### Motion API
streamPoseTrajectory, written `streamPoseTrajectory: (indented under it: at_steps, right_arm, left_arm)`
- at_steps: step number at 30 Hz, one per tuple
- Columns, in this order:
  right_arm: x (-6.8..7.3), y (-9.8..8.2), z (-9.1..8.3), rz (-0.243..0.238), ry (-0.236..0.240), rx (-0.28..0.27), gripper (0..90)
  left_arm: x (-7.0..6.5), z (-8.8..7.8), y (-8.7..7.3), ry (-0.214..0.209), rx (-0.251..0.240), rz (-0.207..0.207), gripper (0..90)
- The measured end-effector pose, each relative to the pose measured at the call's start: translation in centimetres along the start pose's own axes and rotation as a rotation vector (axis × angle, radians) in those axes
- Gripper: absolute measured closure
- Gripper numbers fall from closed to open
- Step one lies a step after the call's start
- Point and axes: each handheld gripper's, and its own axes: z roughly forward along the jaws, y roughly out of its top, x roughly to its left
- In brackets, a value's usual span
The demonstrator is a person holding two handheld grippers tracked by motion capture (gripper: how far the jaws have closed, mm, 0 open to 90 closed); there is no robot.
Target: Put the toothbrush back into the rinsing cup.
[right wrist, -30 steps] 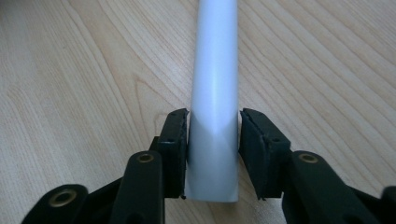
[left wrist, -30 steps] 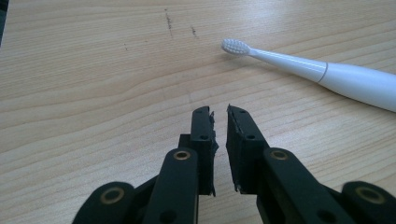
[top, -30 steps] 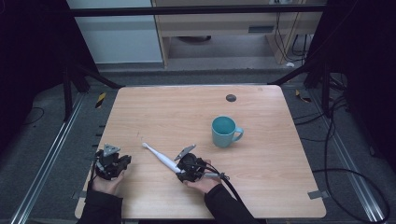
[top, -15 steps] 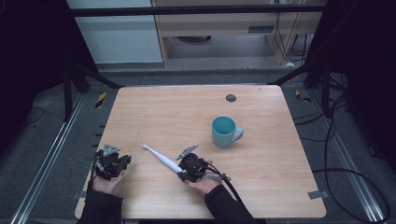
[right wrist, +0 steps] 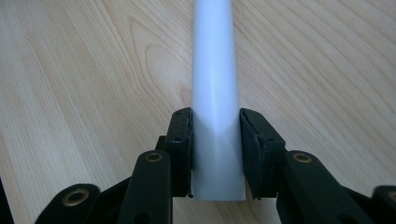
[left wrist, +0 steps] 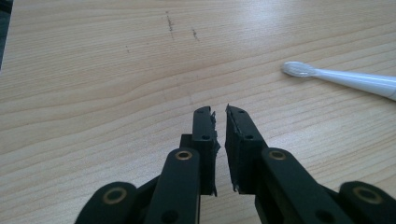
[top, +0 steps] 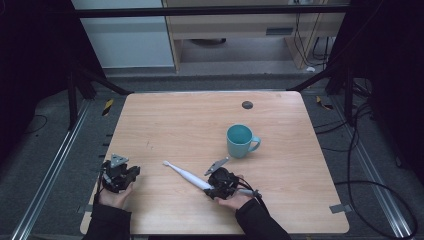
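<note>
A pale wooden bench (top: 190,120) stands on grey floor amid dark frames and cables. The right claw (right wrist: 215,156) is clamped on the thick end of the white toothbrush (top: 187,175), which stretches straight ahead of it. The left claw (left wrist: 220,116), nearly closed and empty, sits well apart, beside the brush head.

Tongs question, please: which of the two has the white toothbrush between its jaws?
The right tongs, clamped on the toothbrush handle; the left tongs are empty.
</note>
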Motion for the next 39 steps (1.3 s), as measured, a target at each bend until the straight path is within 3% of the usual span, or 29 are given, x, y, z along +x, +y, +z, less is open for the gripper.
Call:
streamPoseTrajectory:
  at_steps: [9, 21, 24, 28, 30, 36, 39]
  right_arm:
    - [-0.9, -2.5, -1.4, -0.019, 0.007, -0.019, 65.9]
    - [-1.5, -3.7, -1.9, -0.029, -0.007, -0.02, 65.5]
    - [-1.4, -3.7, -1.9, -0.038, -0.014, -0.016, 65.1]
    - [-1.3, -3.4, -2.3, -0.038, -0.029, -0.029, 55.9]
    - [-1.3, -3.4, -2.4, -0.042, -0.029, -0.035, 55.5]
    - [-1.4, -2.2, -3.3, -0.042, -0.025, -0.051, 52.9]
    - [-1.5, -1.4, -3.4, -0.046, -0.02, -0.031, 51.7]
  left_arm:
    - [0.0, 0.0, 0.0, -0.002, 0.0, 0.0, 82.3]
    - [0.0, 0.0, 0.0, -0.003, 0.002, 0.001, 82.3]
    - [0.0, 0.0, 0.0, -0.001, 0.001, 0.002, 81.8]
    - [0.0, 0.0, -0.1, 0.0, 0.001, 0.003, 80.6]
    - [0.0, 0.1, -0.1, 0.004, -0.001, 0.002, 79.9]
    - [0.1, 0.4, -0.2, 0.023, -0.014, 0.022, 69.5]
    - [0.3, 0.6, -0.3, 0.033, -0.015, 0.026, 64.7]
